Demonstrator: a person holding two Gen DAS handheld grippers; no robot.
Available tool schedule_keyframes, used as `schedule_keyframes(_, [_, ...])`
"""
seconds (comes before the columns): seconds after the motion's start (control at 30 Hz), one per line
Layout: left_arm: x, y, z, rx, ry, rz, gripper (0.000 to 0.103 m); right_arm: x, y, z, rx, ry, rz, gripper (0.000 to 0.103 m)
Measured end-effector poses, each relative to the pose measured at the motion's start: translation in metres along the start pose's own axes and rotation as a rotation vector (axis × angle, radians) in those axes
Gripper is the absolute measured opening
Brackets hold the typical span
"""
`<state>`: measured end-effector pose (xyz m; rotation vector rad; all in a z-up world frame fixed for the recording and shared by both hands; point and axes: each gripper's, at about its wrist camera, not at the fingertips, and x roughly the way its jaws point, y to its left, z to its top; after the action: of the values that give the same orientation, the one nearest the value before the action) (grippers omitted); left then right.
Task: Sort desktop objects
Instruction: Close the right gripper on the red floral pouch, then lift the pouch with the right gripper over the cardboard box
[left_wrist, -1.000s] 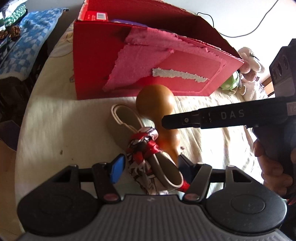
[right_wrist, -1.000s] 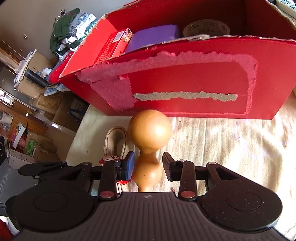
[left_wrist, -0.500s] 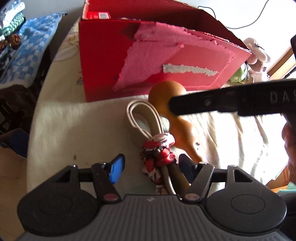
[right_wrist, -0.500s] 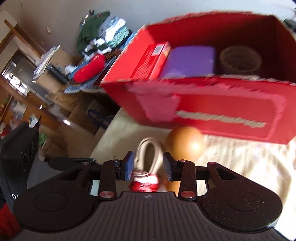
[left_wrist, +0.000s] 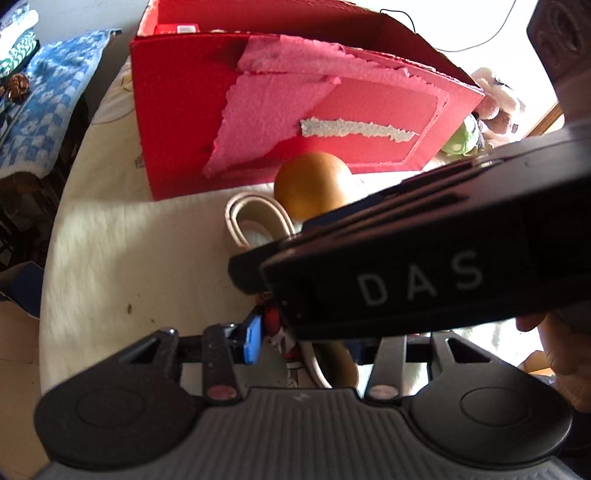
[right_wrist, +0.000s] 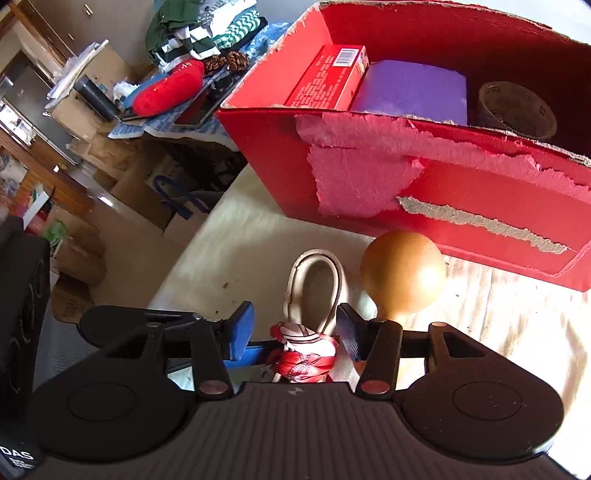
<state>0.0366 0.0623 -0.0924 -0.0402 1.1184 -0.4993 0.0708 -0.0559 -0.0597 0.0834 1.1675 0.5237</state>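
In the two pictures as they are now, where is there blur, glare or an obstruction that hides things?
Left wrist view: the right gripper's body, marked DAS, crosses close to the lens and hides part of the gourd and the cord bundle; the window corner is blown out white. Right wrist view: mostly sharp, with strong sunlight washing out the cloth beside the red box.

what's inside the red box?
The red box holds a red carton, a purple block and a tape roll. Its front wall hides the floor and anything lower.
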Motion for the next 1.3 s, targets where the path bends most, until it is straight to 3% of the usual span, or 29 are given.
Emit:
schedule_keyframes(0.13, [0.002,-0.003,-0.001,0.009,-0.003,0.012,0.048,0.02,-0.006,0.0,0.043,0.062,-0.009,0.048])
schedule_keyframes(0.47, [0.001,-0.011,-0.005,0.046,-0.016,0.032,0.042,0.017,-0.002,-0.006,0.058,0.043,-0.028,0.038])
schedule_keyframes(0.6, [-0.014,-0.021,-0.003,0.096,-0.044,0.063,0.038,-0.012,0.004,-0.004,0.016,-0.045,-0.014,0.037])
schedule_keyframes(0.77, [-0.055,-0.033,0.014,0.138,-0.136,0.073,0.038,-0.054,0.012,0.003,-0.032,-0.177,0.005,0.037])
schedule_keyframes(0.93, [-0.09,-0.058,0.055,0.248,-0.259,0.082,0.038,-0.113,0.006,0.031,-0.039,-0.343,-0.02,0.037])
schedule_keyframes(1.2, [-0.119,-0.1,0.166,0.431,-0.453,0.091,0.038,-0.183,-0.024,0.102,-0.071,-0.554,-0.17,0.037])
schedule_keyframes(1.3, [-0.103,-0.103,0.205,0.43,-0.439,0.042,0.038,-0.177,-0.049,0.132,-0.066,-0.485,-0.242,0.037])
